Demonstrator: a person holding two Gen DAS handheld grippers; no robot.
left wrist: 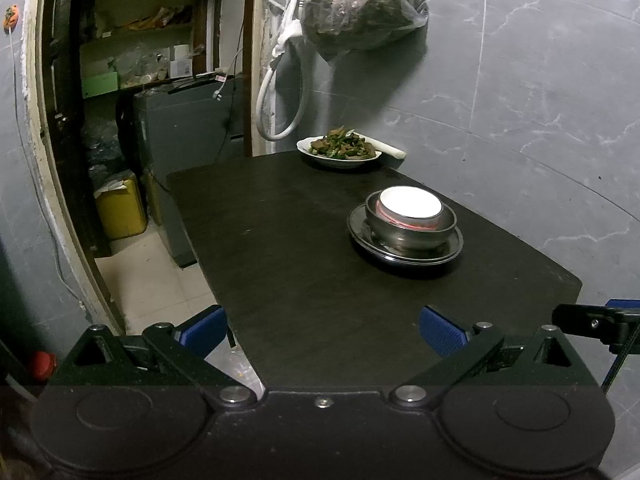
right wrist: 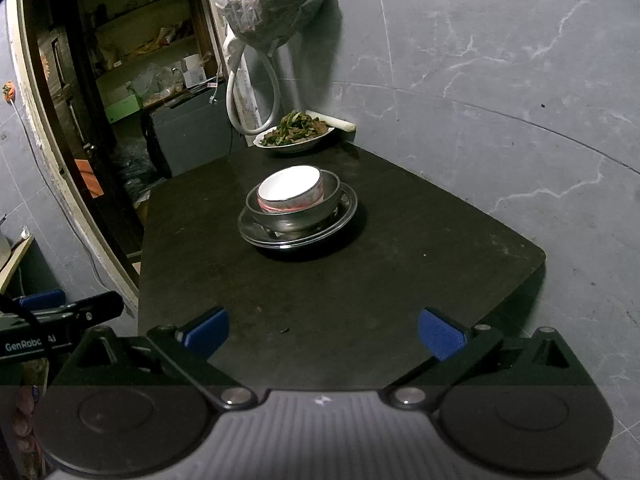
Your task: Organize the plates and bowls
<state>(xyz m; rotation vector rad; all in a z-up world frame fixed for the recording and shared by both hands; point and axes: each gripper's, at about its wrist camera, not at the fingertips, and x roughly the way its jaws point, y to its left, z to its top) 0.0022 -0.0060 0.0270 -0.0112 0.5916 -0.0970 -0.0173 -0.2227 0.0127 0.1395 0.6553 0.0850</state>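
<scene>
On the black table (left wrist: 304,264) (right wrist: 360,280) stands one stack: a white bowl (left wrist: 411,202) (right wrist: 289,186) nested in a steel bowl (left wrist: 412,232) (right wrist: 296,216), both resting on stacked steel plates (left wrist: 404,254) (right wrist: 296,236). My left gripper (left wrist: 322,330) hangs open over the table's near edge, well short of the stack, nothing between its blue pads. My right gripper (right wrist: 323,330) is open too, also at the near edge with the stack ahead of it. Each gripper shows at the side of the other's view.
A white plate of green vegetables and meat (left wrist: 339,150) (right wrist: 296,134) sits at the table's far corner against the grey tiled wall. A full plastic bag (left wrist: 360,12) (right wrist: 276,0) and a white hose hang above it. Left of the table is an open doorway with shelves and a yellow canister (left wrist: 120,210).
</scene>
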